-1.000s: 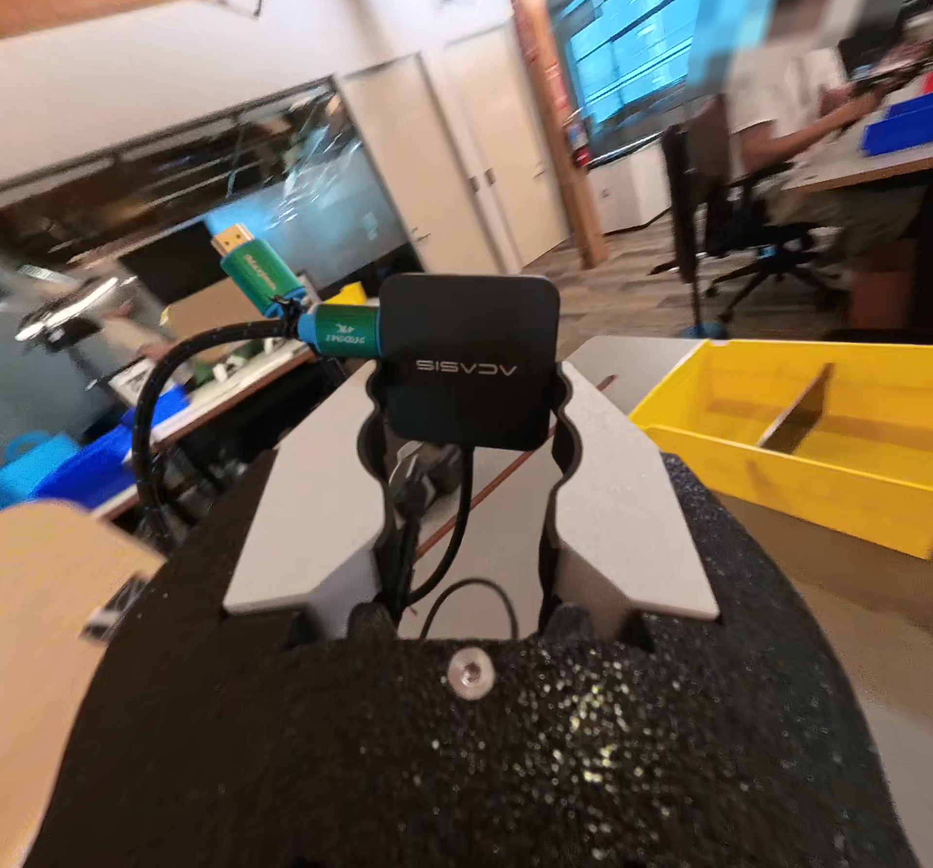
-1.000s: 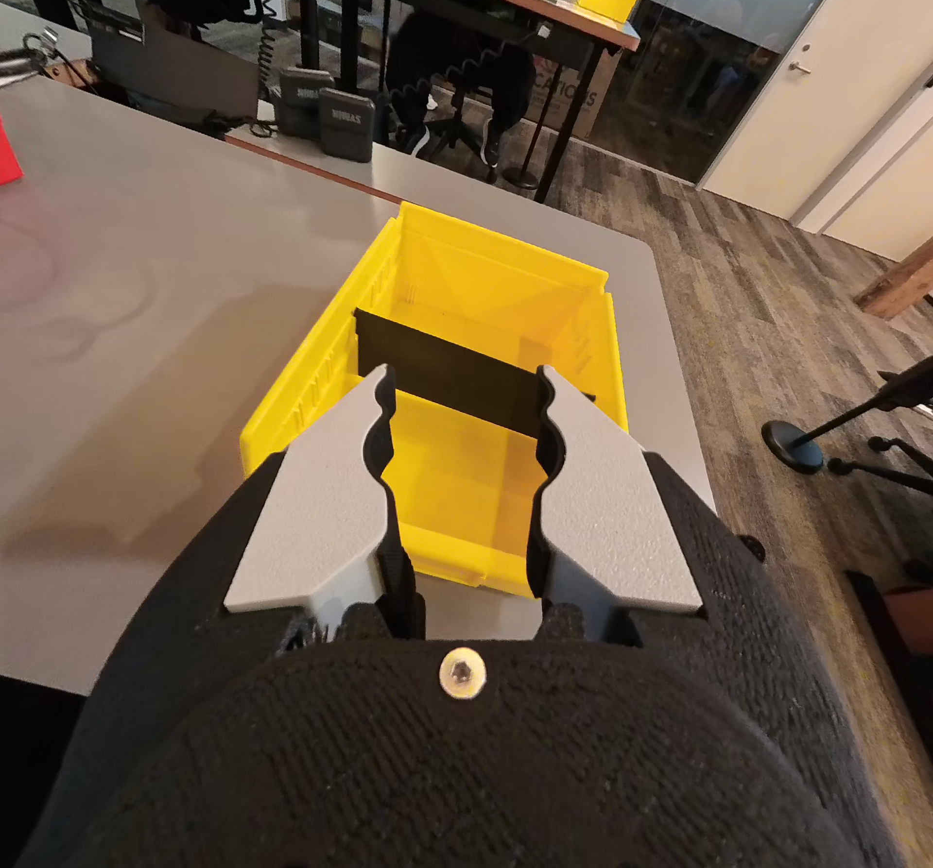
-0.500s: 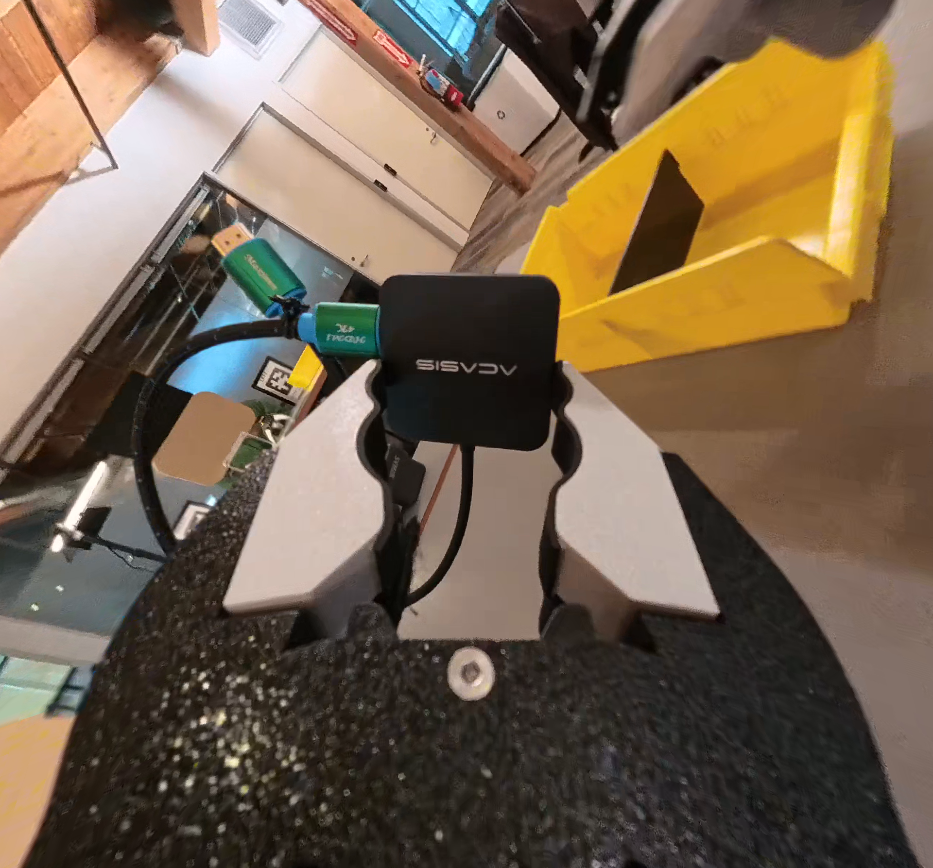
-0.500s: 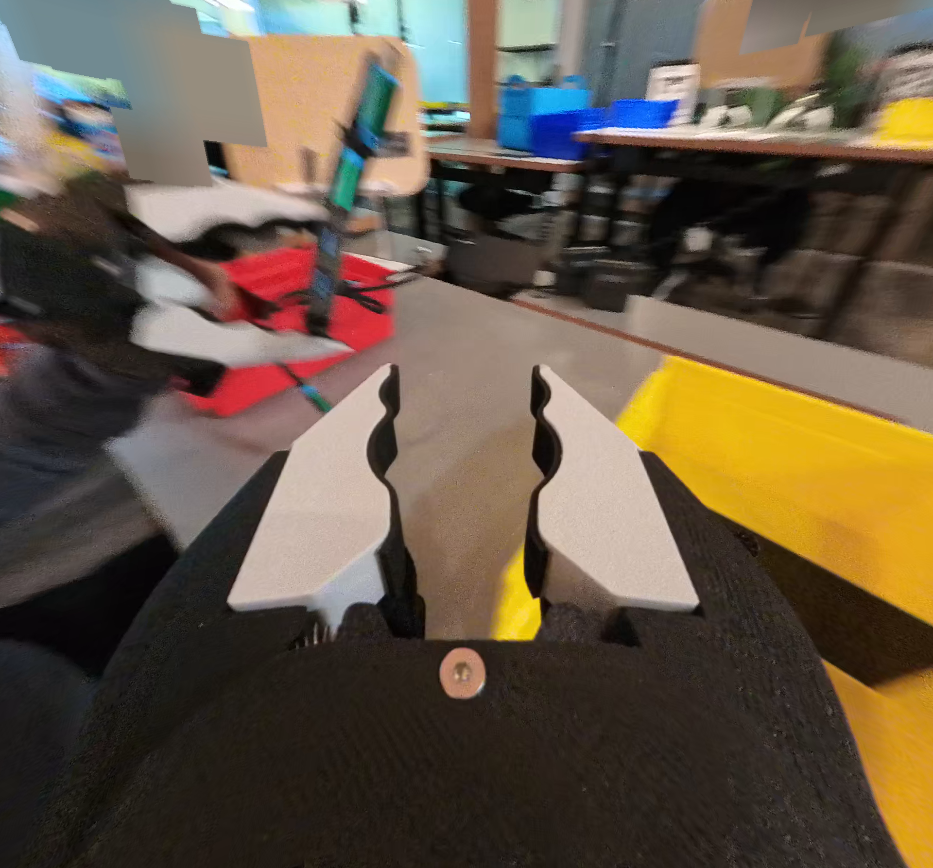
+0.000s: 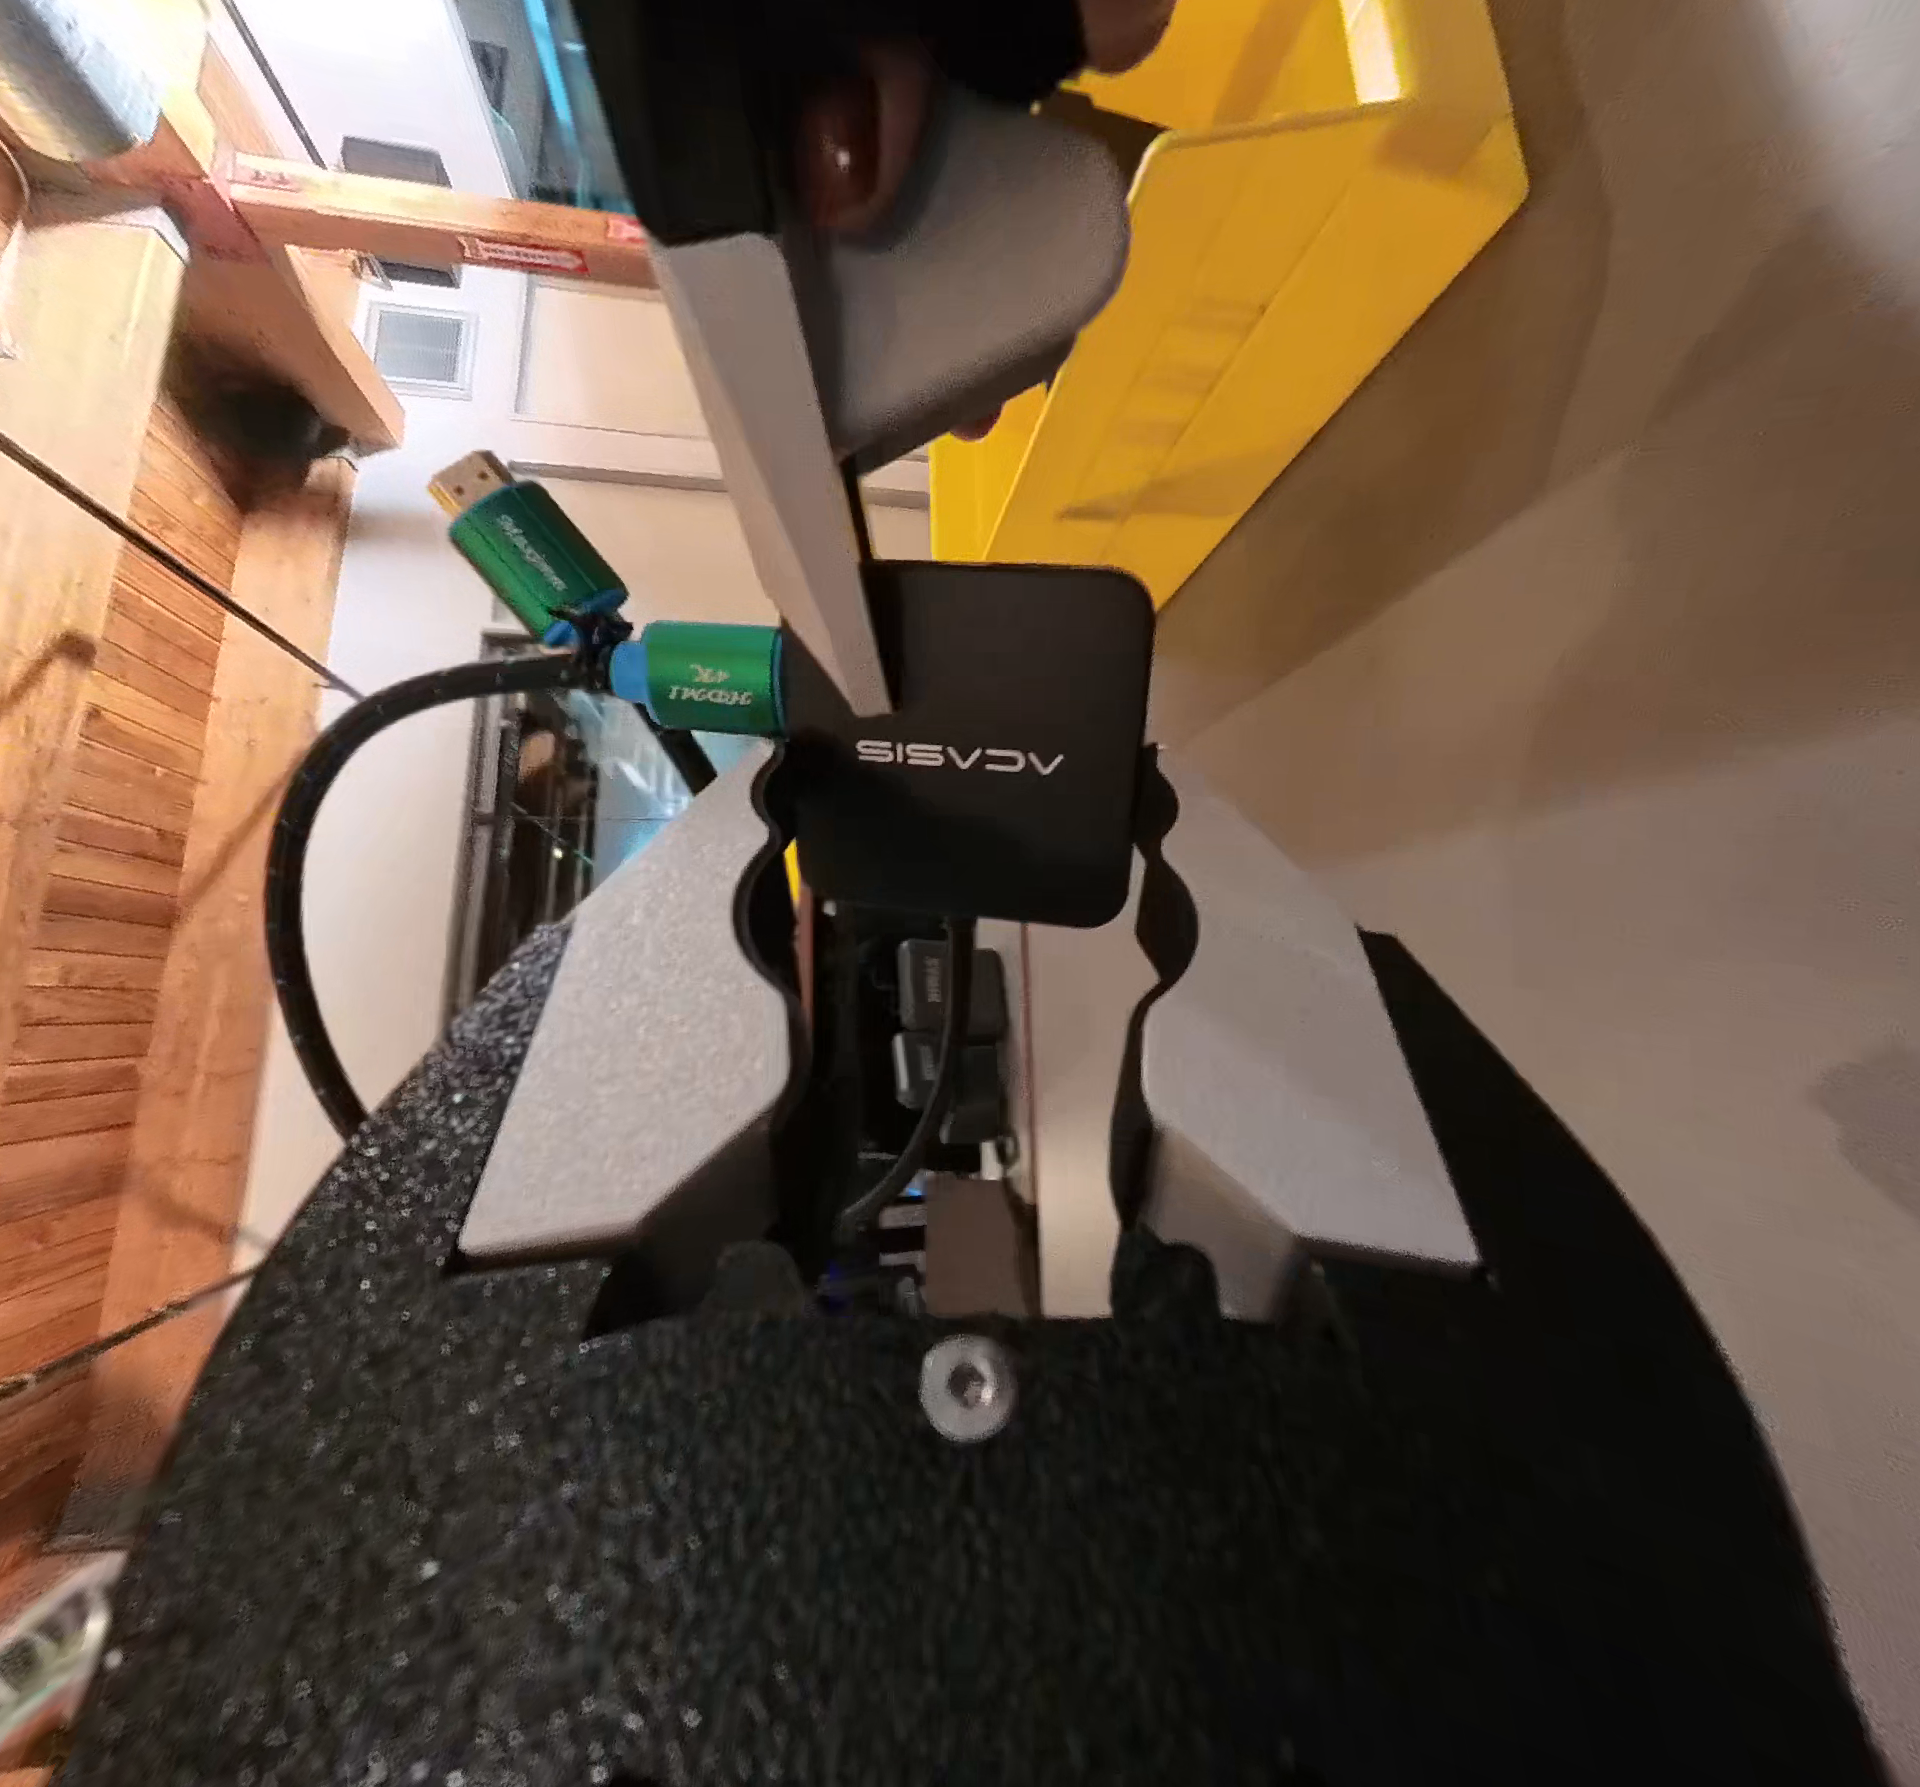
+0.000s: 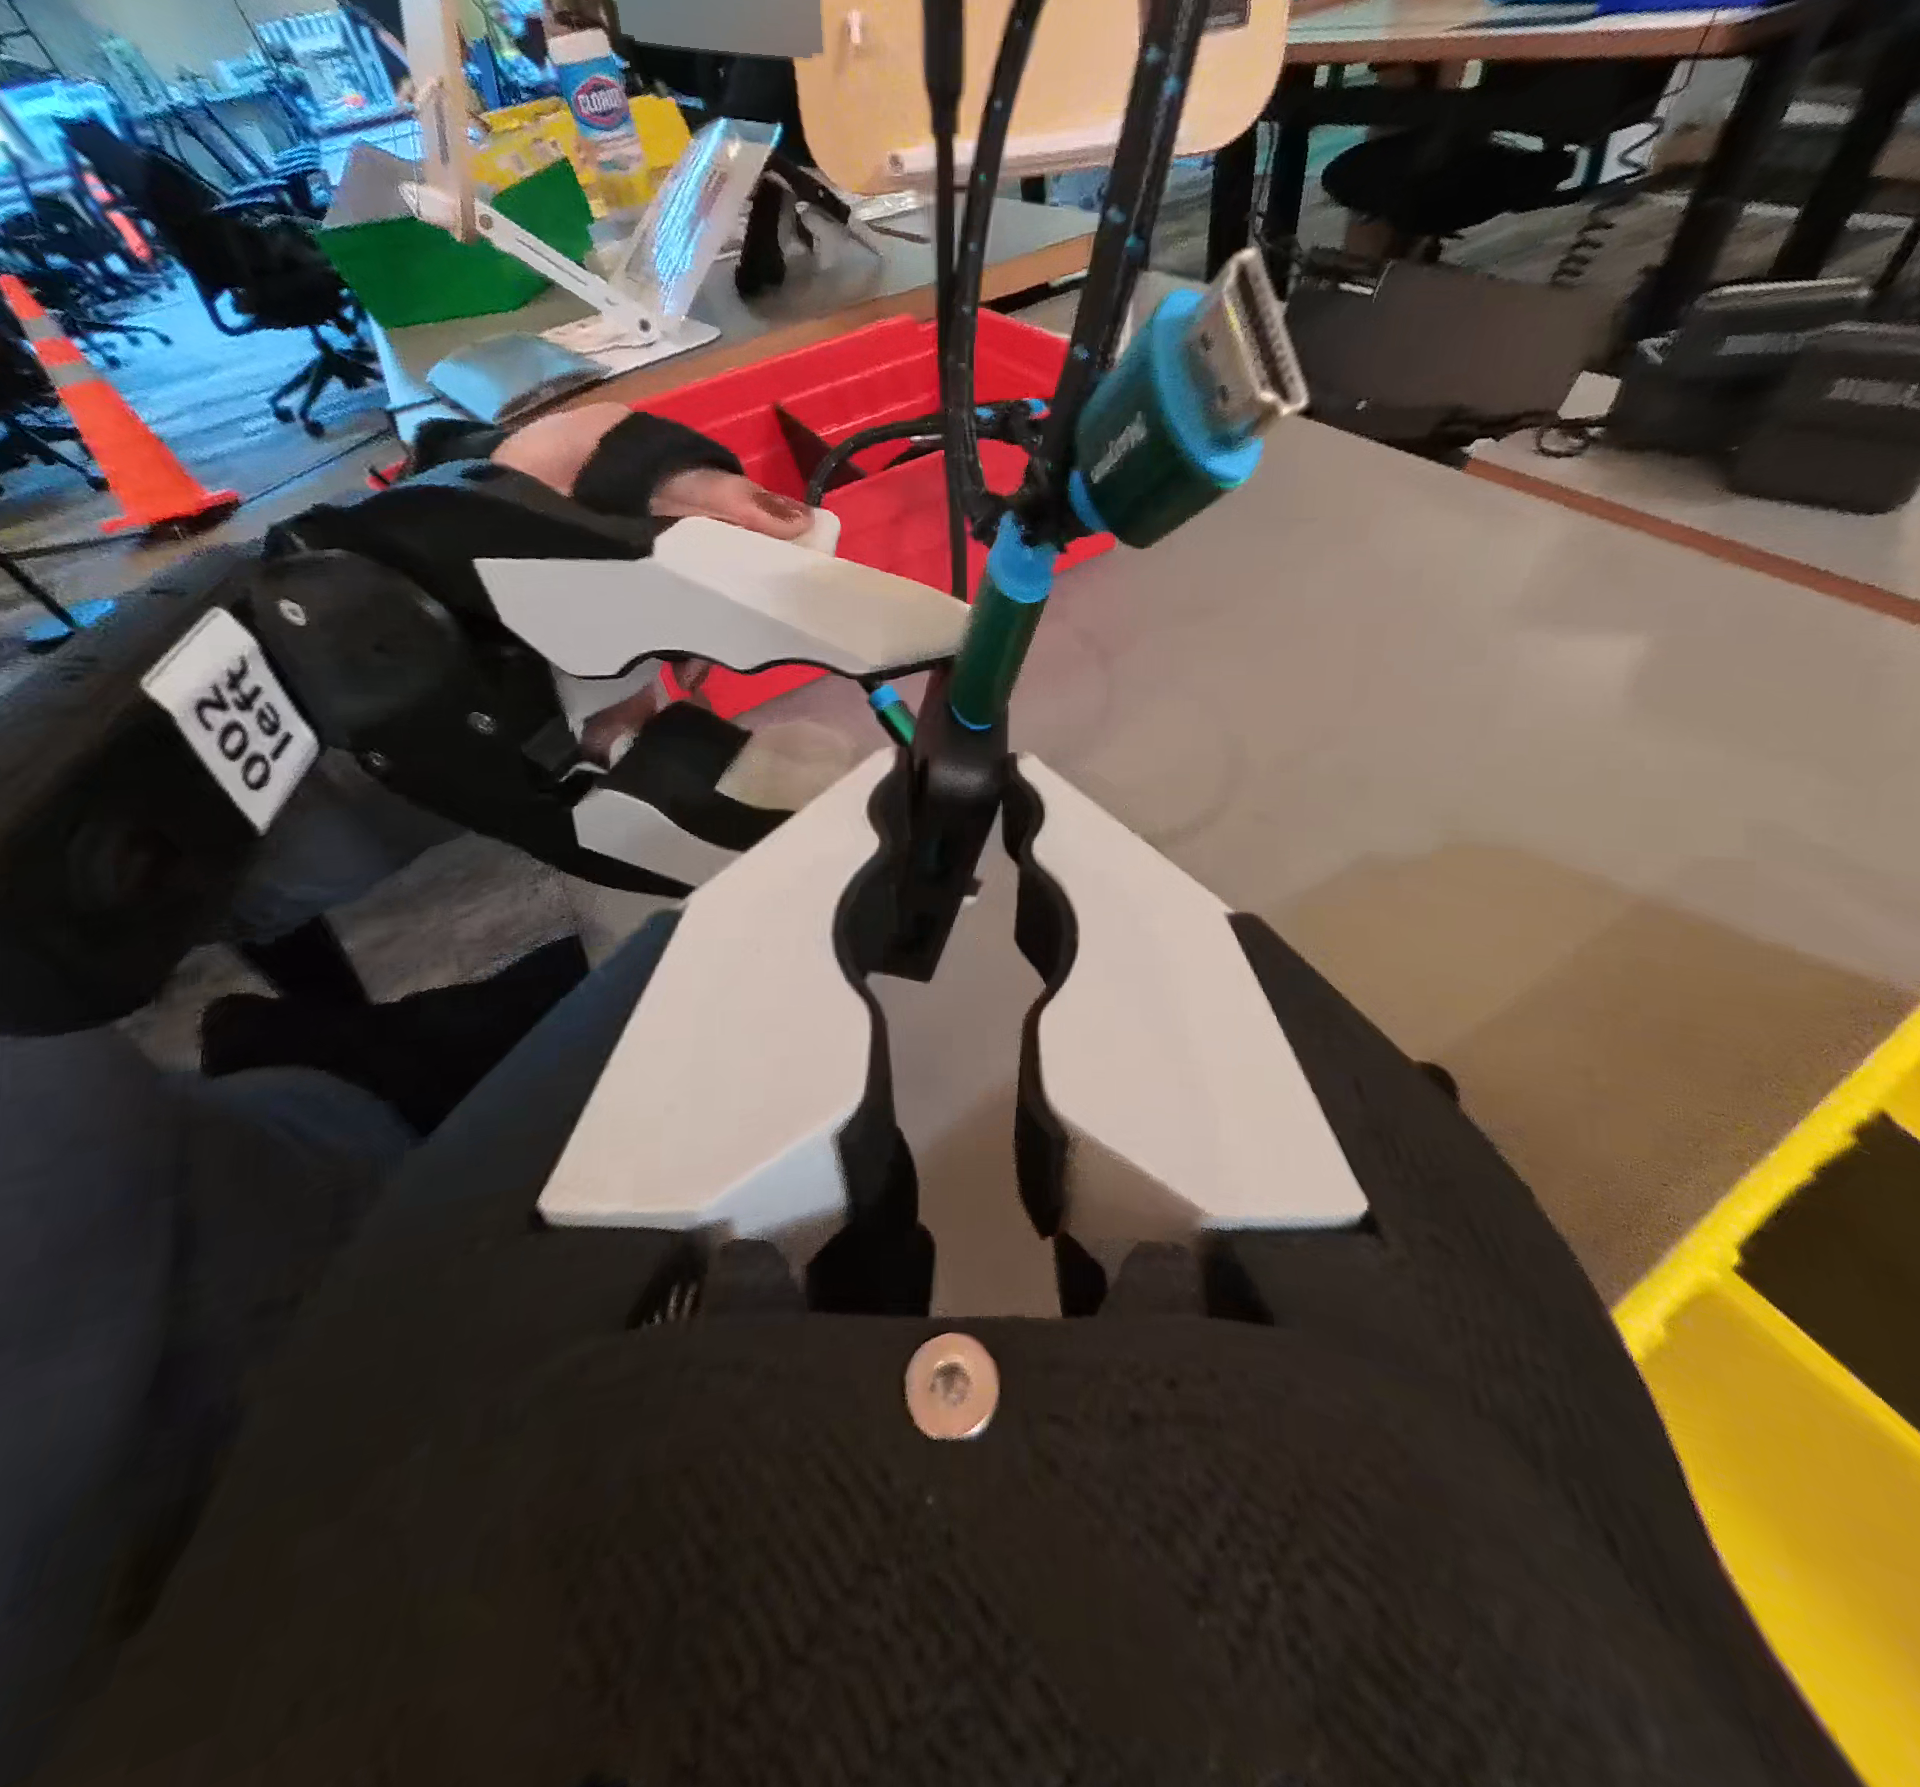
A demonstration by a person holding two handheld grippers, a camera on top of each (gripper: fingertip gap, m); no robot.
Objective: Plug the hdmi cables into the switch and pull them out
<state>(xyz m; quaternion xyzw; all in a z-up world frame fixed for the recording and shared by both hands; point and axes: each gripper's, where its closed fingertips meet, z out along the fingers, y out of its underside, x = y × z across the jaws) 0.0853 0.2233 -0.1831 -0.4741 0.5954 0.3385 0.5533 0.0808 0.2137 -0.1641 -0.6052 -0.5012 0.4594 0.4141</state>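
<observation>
My left gripper point(image 5: 961, 771) is shut on the edges of a black square switch point(image 5: 987, 698) and holds it in the air. A green HDMI plug point(image 5: 707, 679) sits in the switch's left side. A second green plug point(image 5: 525, 553) hangs free, tied to the braided cable point(image 5: 301, 864). In the right wrist view my right gripper point(image 6: 948, 781) is closed narrowly on the switch point(image 6: 930, 864), seen edge-on, just below the plugged connector point(image 6: 992, 646). The free plug point(image 6: 1164, 449) sticks up to the right. The left gripper point(image 6: 873, 729) comes in from the left.
A yellow bin point(image 6: 1787, 1425) stands on the grey table point(image 6: 1455, 698) at the lower right; it also shows in the left wrist view point(image 5: 1299, 231). A red bin point(image 6: 862, 387) holding cable sits behind the grippers. A thin black cable point(image 6: 940, 179) rises from the switch. My two grippers' fingertips are within a few centimetres of each other.
My right gripper swung from over the yellow bin to the switch and its jaws narrowed around it. The left gripper rolled sideways, still holding the switch.
</observation>
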